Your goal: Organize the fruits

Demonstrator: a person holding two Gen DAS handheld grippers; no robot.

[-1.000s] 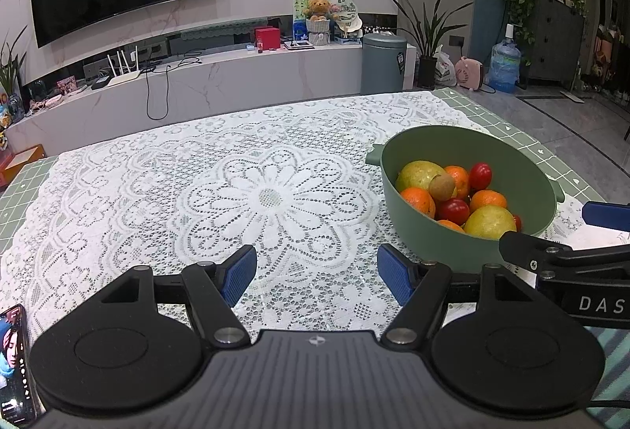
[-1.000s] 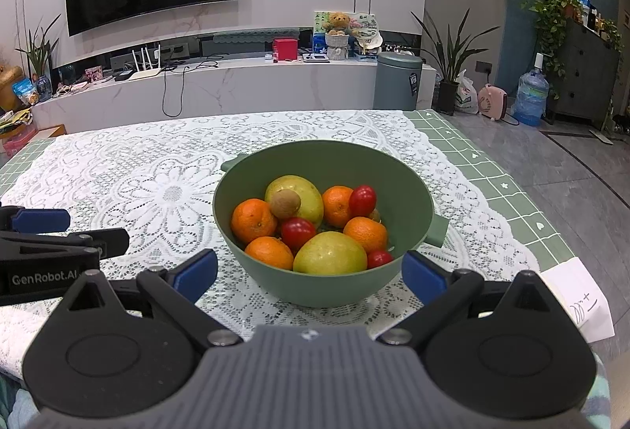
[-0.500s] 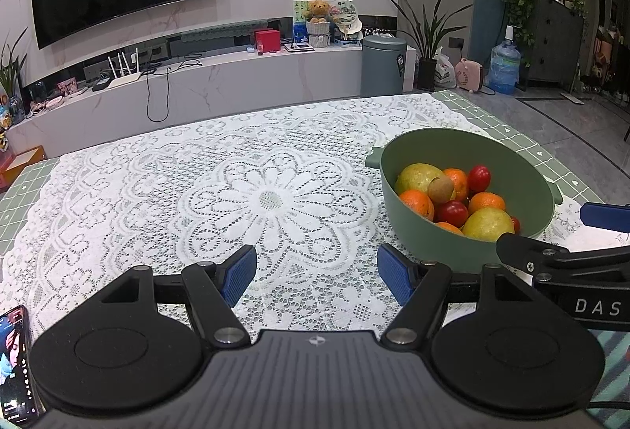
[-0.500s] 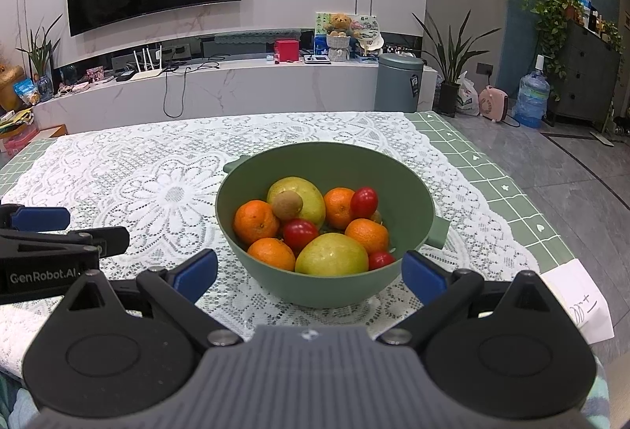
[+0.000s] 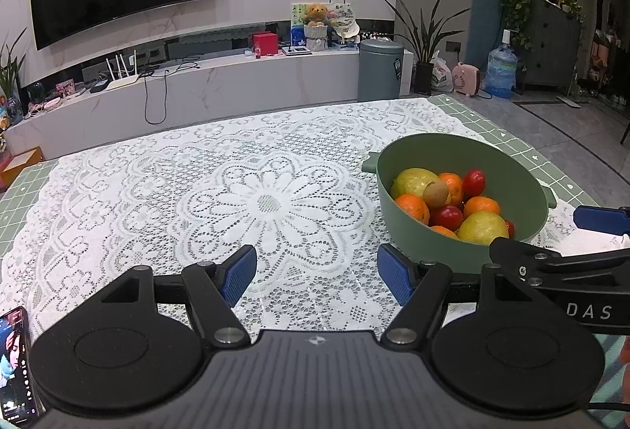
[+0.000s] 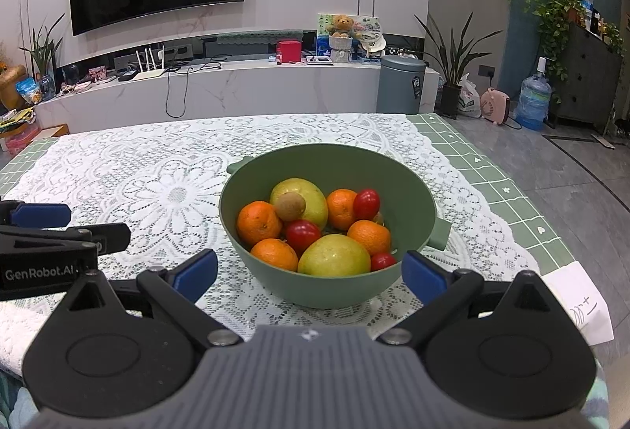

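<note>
On the lace-covered worktop (image 6: 118, 169), we see nothing changed: our left gripper (image 5: 317, 273) and right gripper (image 6: 309, 273) stay wide open and empty, fruits (image 6: 315, 228) heaped in the green bowl (image 6: 330, 165).

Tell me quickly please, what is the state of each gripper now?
Left gripper: open, holding nothing, over the lace tablecloth.
Right gripper: open, holding nothing, just in front of the green bowl of fruit.
</note>
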